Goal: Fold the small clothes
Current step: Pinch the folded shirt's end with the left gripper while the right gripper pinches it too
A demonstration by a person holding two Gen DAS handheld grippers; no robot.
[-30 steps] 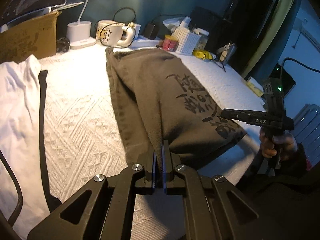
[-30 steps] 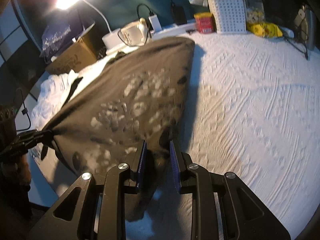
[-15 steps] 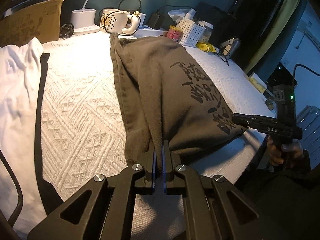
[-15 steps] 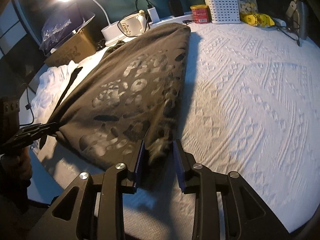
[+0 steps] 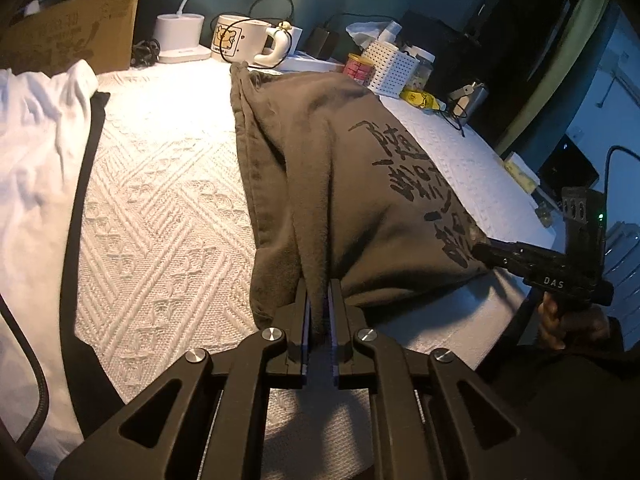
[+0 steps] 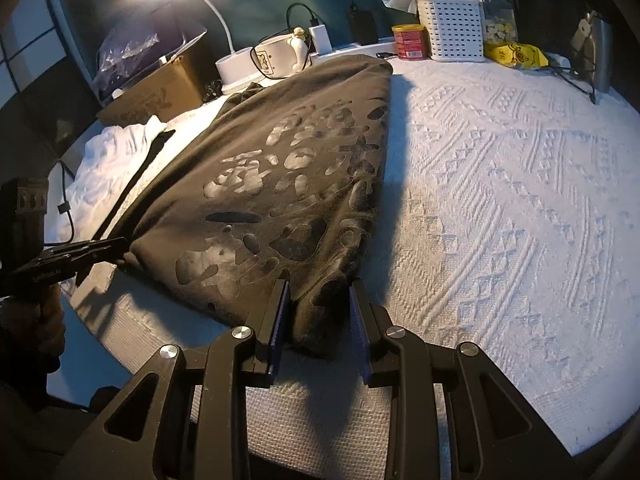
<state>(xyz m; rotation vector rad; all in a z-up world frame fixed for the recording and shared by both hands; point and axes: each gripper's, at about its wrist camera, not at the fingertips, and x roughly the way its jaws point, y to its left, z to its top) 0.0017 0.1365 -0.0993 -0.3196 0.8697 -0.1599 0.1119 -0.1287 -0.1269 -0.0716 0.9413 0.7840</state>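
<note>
Between my left gripper's point(image 5: 319, 312) jaws: near corner of the dark printed garment point(image 5: 344, 184), pinched tight. My right gripper point(image 6: 319, 316): jaws parted, the garment's other near corner bunched loosely between them. Garment lies along the desk's white textured cover point(image 6: 500, 208). White garment point(image 5: 36, 140) further left.

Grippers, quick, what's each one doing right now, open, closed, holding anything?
Left gripper: shut on the near edge of the brown shirt.
Right gripper: pads apart around a bunched shirt corner, not pressing it.
</note>
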